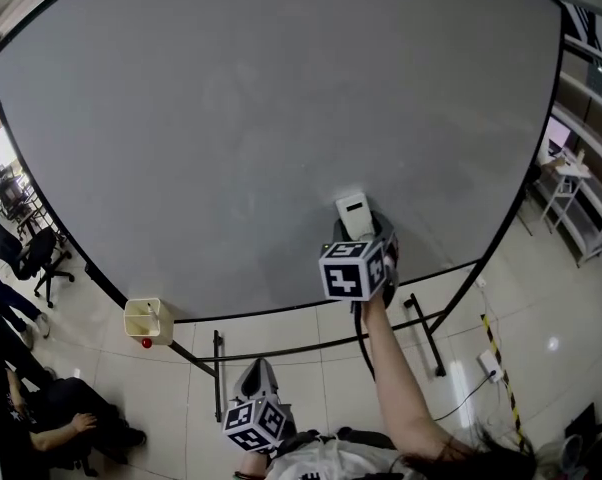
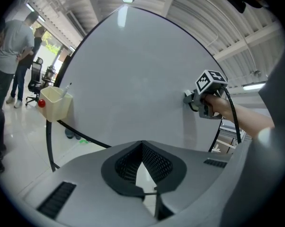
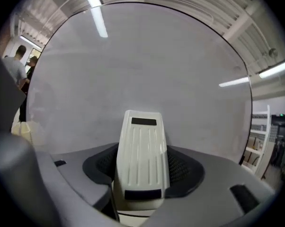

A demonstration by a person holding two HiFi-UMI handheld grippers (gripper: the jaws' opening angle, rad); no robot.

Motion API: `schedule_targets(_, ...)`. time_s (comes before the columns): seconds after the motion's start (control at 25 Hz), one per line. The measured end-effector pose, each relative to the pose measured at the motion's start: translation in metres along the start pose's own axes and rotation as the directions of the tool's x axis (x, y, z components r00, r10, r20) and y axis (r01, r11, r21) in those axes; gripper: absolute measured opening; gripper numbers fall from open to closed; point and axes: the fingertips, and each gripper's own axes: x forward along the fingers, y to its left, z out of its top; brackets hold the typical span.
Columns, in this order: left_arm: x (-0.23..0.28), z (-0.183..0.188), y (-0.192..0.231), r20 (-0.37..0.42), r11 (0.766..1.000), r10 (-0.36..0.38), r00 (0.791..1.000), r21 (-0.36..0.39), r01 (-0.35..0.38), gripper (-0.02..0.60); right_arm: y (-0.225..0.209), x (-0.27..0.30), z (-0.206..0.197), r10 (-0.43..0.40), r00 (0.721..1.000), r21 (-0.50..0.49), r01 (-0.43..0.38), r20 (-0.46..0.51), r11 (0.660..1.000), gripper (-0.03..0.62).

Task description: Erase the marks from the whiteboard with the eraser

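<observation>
A large whiteboard fills the head view; its surface looks plain grey-white with no marks that I can make out. My right gripper is shut on a white ribbed eraser, whose far end meets the lower middle of the board. In the right gripper view the eraser stands between the jaws against the board. My left gripper hangs low, away from the board, shut with nothing in it. In the left gripper view the jaws meet, and the right gripper shows at the board.
A yellowish plastic box with a red ball under it hangs on the board's lower left edge. The board's black stand rests on a tiled floor. Office chairs and people are at the left. White shelving stands at the right.
</observation>
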Motion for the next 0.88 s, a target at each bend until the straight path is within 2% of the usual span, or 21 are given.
schedule_targets(0.08,0.003,0.000,-0.004,-0.005,1.000,-0.011,1.000,0.003,0.011,-0.005,0.043,-0.003,0.002,0.035,0.999,-0.127,-0.035,0.004,0.991,0.288)
schedule_targets(0.16,0.005,-0.002,-0.008,-0.011,1.000,-0.020,1.000,0.007,0.020,-0.005,0.077,-0.006,0.003,0.047,0.999,-0.268,-0.042,0.013,0.963,0.288)
schedule_targets(0.24,0.004,-0.003,-0.012,-0.011,1.000,-0.027,1.000,0.008,0.027,-0.005,0.084,-0.007,0.003,0.038,0.999,-0.331,-0.028,0.024,0.943,0.288)
schedule_targets(0.32,0.002,-0.002,-0.013,-0.007,1.000,-0.025,1.000,0.006,0.025,-0.005,0.055,-0.003,-0.001,0.008,1.000,-0.264,-0.003,0.017,0.964,0.288)
schedule_targets(0.4,0.000,-0.001,-0.009,-0.005,1.000,-0.011,1.000,0.006,0.011,-0.005,0.000,0.003,-0.007,-0.046,0.999,-0.118,0.045,-0.007,0.992,0.288)
schedule_targets(0.48,-0.002,-0.002,-0.001,-0.007,1.000,0.009,1.000,0.003,-0.009,-0.005,-0.050,0.006,-0.011,-0.092,0.995,0.036,0.093,-0.029,0.995,0.288)
schedule_targets(0.56,-0.004,-0.004,0.009,-0.011,0.999,0.031,0.999,-0.004,-0.032,-0.005,-0.067,0.007,-0.010,-0.116,0.993,0.101,0.118,-0.031,0.988,0.288)
schedule_targets(0.68,-0.005,-0.005,0.017,-0.012,0.999,0.046,0.999,-0.014,-0.046,-0.005,-0.027,0.002,-0.004,-0.104,0.995,0.022,0.104,-0.014,0.994,0.288)
schedule_targets(0.76,-0.002,-0.003,0.017,-0.009,0.999,0.045,0.999,-0.017,-0.046,-0.005,0.029,-0.003,0.002,-0.043,0.999,-0.062,0.043,0.001,0.997,0.288)
schedule_targets(0.88,0.001,-0.002,0.016,-0.007,0.999,0.039,0.999,-0.022,-0.040,-0.005,0.106,-0.009,0.009,0.056,0.998,-0.186,-0.051,0.021,0.981,0.288)
